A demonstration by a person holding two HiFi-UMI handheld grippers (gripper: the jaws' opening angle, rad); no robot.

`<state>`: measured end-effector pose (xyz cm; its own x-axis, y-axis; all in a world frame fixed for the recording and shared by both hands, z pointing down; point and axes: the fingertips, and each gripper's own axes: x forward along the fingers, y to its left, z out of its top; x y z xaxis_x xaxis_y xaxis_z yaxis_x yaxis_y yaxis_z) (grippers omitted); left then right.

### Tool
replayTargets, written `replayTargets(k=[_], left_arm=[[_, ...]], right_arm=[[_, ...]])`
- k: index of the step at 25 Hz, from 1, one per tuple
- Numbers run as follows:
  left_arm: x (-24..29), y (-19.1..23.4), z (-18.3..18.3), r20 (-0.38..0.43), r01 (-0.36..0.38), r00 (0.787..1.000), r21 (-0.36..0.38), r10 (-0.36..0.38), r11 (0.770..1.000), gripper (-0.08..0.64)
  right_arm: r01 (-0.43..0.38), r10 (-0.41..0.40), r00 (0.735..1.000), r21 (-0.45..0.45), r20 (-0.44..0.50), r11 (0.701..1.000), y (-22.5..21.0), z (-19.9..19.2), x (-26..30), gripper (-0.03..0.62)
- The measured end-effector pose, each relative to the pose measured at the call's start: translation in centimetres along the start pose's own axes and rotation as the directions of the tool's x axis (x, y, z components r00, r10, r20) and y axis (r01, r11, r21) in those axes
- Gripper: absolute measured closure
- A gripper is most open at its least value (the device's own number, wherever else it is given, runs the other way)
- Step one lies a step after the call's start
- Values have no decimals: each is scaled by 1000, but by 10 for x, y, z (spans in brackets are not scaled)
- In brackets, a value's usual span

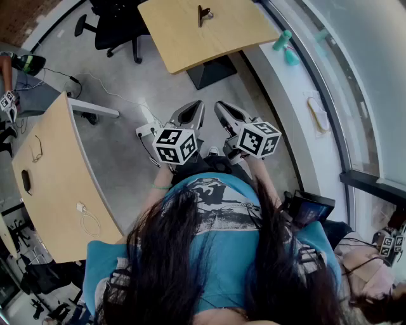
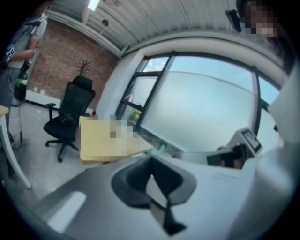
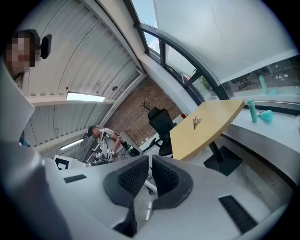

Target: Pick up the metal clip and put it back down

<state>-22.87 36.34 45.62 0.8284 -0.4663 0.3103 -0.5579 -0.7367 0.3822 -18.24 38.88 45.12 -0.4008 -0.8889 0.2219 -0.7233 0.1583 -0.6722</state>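
The grey concrete floor [image 1: 120, 146] fills most of the head view. The light wooden worktop with a rounded edge [image 1: 235, 32] stands at 12 o'clock, well apart from the person. A black swivel office chair [image 1: 114, 25] sits at its 9 o'clock side.

Both tools are held close in front of the body and point toward 12 o'clock. The left tool [image 1: 193, 105] has its jaws pressed fully together with nothing between them, which its own view confirms [image 2: 151, 171]. The right tool [image 1: 222, 105] has its jaws drawn in to a thin slit and is also empty. Its own view [image 3: 150, 173] shows only background through that slit.

The small dark metal clip [image 1: 203, 14] lies on the worktop near the far edge, untouched. In the right gripper view it shows at about 2 o'clock [image 3: 197, 122], on the worktop's [image 3: 206, 136] pale top.

By my reading the pick-up has not begun and the step in hand is the approach. The next move calls for closing the gap to the worktop, most likely by stepping forward. One tool must then spread its jaws and come down with a jaw on either side of the clip before it closes. Which part of the clip offers the best hold cannot be told from here, because it shows too small.
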Motion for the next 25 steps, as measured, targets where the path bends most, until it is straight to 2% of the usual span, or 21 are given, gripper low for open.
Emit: replayTargets(k=[10,18,25], left_arm=[[21,-6,0,-34,-2,999,30,3,1000,558],[58,36,16,-37,-20,999,7,20,1000,558],[130,75,58,-33,35,999,-4,-35,999,558]], right_arm=[[7,-8,1000,40,22,999,-28,14,0,561],[11,-11,1000,51,5,999,-49,33,40,560],[46,-47,999,71,25,996,-89,88,94,561]])
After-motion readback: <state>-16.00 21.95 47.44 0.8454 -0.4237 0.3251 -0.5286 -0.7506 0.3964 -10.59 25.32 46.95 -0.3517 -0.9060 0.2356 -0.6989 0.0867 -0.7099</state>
